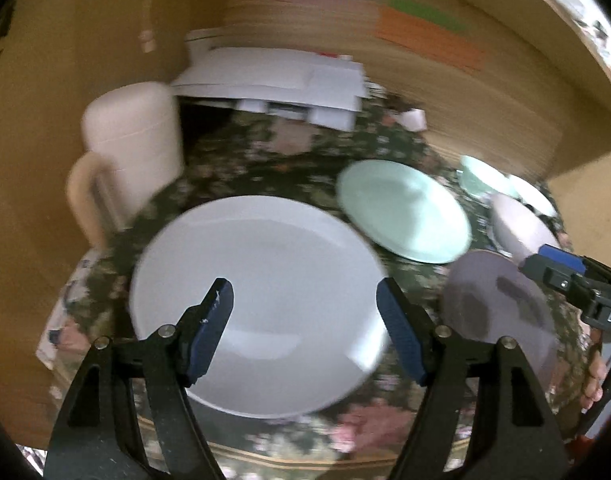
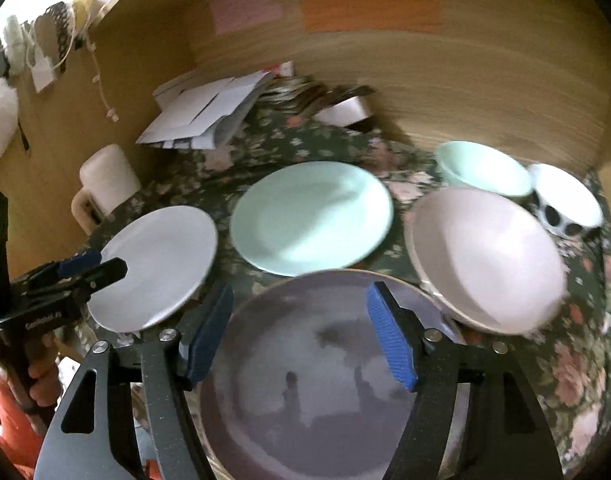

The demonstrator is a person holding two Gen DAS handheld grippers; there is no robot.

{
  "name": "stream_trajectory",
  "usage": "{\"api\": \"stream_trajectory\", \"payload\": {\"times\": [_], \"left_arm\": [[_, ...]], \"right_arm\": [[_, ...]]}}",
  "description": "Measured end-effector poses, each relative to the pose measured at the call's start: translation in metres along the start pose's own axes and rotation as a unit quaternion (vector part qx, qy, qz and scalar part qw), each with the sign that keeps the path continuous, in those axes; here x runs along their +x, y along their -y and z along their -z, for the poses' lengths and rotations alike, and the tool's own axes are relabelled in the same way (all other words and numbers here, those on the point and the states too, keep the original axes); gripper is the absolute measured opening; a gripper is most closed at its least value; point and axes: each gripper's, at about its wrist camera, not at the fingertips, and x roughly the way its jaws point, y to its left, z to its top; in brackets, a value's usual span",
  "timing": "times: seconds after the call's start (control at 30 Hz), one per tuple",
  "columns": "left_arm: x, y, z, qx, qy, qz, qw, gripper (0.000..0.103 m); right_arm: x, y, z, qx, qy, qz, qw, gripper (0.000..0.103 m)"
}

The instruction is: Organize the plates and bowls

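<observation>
A white plate (image 1: 261, 300) (image 2: 157, 264) lies on the floral cloth under my open, empty left gripper (image 1: 305, 292), which shows at the left of the right wrist view (image 2: 93, 266). A mint plate (image 1: 405, 212) (image 2: 311, 216) lies beyond it. A dark grey plate (image 1: 501, 300) (image 2: 325, 368) lies under my open, empty right gripper (image 2: 299, 300), which reaches in at the right of the left wrist view (image 1: 553, 264). A large white bowl (image 2: 489, 256) (image 1: 517, 224), a mint bowl (image 2: 481, 168) (image 1: 481, 176) and a black-dotted white bowl (image 2: 565, 200) stand at the right.
A cream mug (image 1: 129, 152) (image 2: 105, 184) stands at the left. White papers (image 1: 273, 80) (image 2: 205, 112) lie at the back. A wooden wall (image 2: 445, 72) with coloured notes closes the back and sides. A metal tin (image 2: 345, 110) sits behind the plates.
</observation>
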Motion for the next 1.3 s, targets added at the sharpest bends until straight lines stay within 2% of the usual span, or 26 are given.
{"api": "stream_trajectory", "payload": {"times": [0.2,0.43,0.6,0.7,0.73,0.83,0.9,0.97,1.0,1.2,1.3], "left_arm": [[0.009,-0.038,0.001,-0.022,-0.011,-0.03,0.9992,0.074],[0.02,-0.069,0.005,-0.041,-0.023,-0.047,0.9978,0.074],[0.027,-0.085,0.007,-0.056,-0.039,-0.031,0.9972,0.074],[0.029,-0.085,0.009,-0.047,-0.039,-0.029,0.9977,0.074],[0.03,-0.084,0.009,-0.043,-0.038,-0.028,0.9979,0.074],[0.032,-0.083,0.011,-0.037,-0.037,-0.027,0.9983,0.073],[0.037,-0.086,0.011,-0.044,-0.045,-0.025,0.9977,0.067],[0.041,-0.089,0.011,-0.054,-0.053,-0.027,0.9968,0.058],[0.041,-0.09,0.012,-0.057,-0.054,-0.028,0.9965,0.057],[0.044,-0.09,0.014,-0.06,-0.062,-0.004,0.9963,0.052],[0.044,-0.088,0.013,-0.056,-0.063,-0.005,0.9964,0.052]], "right_arm": [[0.03,-0.023,-0.011,-0.016,-0.029,-0.02,0.999,0.067],[0.069,-0.047,-0.019,-0.032,-0.075,-0.039,0.996,0.066],[0.09,-0.06,-0.022,-0.035,-0.101,-0.056,0.993,0.066],[0.102,-0.067,-0.024,-0.036,-0.118,-0.068,0.99,0.066],[0.105,-0.068,-0.024,-0.035,-0.123,-0.071,0.989,0.065],[0.115,-0.075,-0.023,-0.043,-0.139,-0.076,0.986,0.05],[0.122,-0.078,-0.022,-0.045,-0.15,-0.081,0.984,0.039],[0.128,-0.078,-0.021,-0.041,-0.159,-0.084,0.983,0.034],[0.131,-0.078,-0.02,-0.039,-0.164,-0.086,0.982,0.031],[0.14,-0.081,-0.022,-0.032,-0.166,-0.087,0.982,0.03],[0.141,-0.082,-0.023,-0.031,-0.167,-0.087,0.982,0.03]]}}
